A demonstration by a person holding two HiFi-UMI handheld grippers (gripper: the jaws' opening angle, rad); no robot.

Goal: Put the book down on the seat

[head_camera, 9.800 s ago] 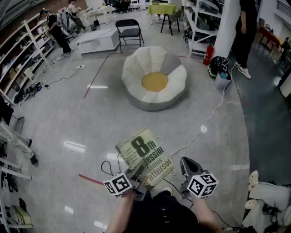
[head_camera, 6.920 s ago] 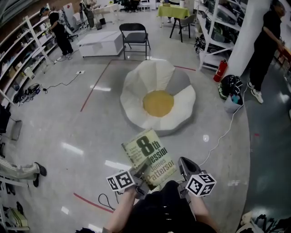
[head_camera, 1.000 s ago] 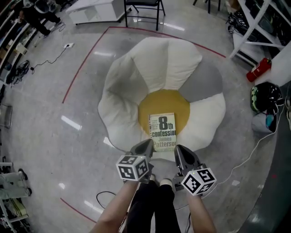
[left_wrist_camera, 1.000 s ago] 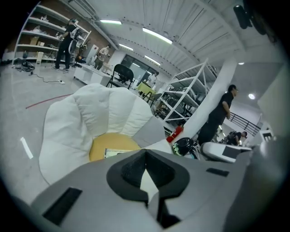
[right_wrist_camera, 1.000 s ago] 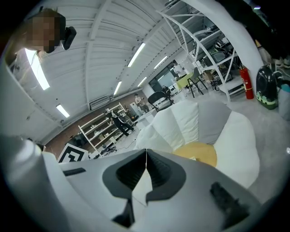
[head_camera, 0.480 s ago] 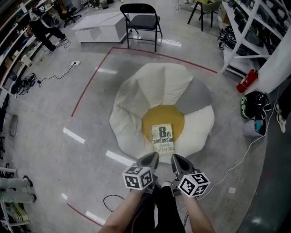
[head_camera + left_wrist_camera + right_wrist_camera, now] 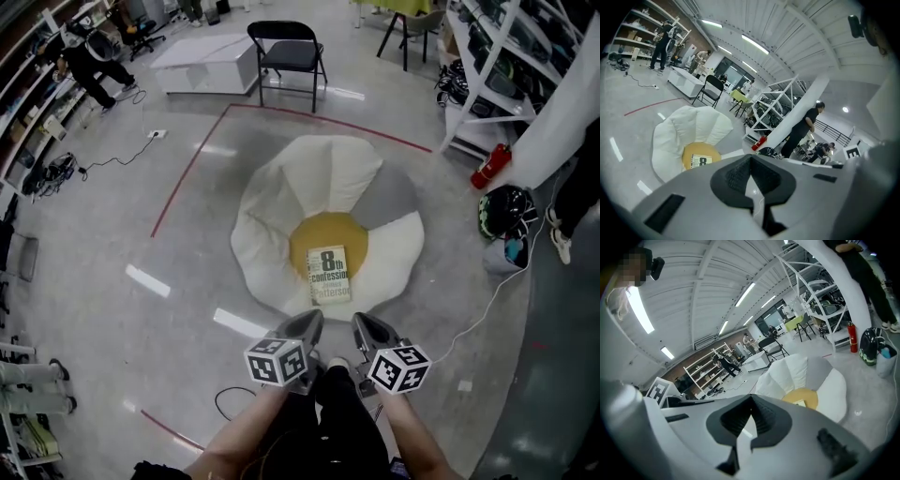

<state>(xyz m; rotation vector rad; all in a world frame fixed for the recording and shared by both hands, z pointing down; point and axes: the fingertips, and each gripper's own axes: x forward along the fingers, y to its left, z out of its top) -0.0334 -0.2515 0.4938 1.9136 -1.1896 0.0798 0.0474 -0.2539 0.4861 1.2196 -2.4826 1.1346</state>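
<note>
The book [image 7: 329, 275] lies flat on the yellow middle of the seat [image 7: 281, 234], its long side running near to far, ahead of and between the left tool [image 7: 309, 323] and the right tool [image 7: 361, 324], both closed tight, empty, and about equally close.

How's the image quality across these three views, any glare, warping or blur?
Head view: sharp, book title legible, light glare streaks on the floor, edges bowed. Left gripper view: strong fisheye, dark corners. Right gripper view: same fisheye, ceiling light blown out.
</note>
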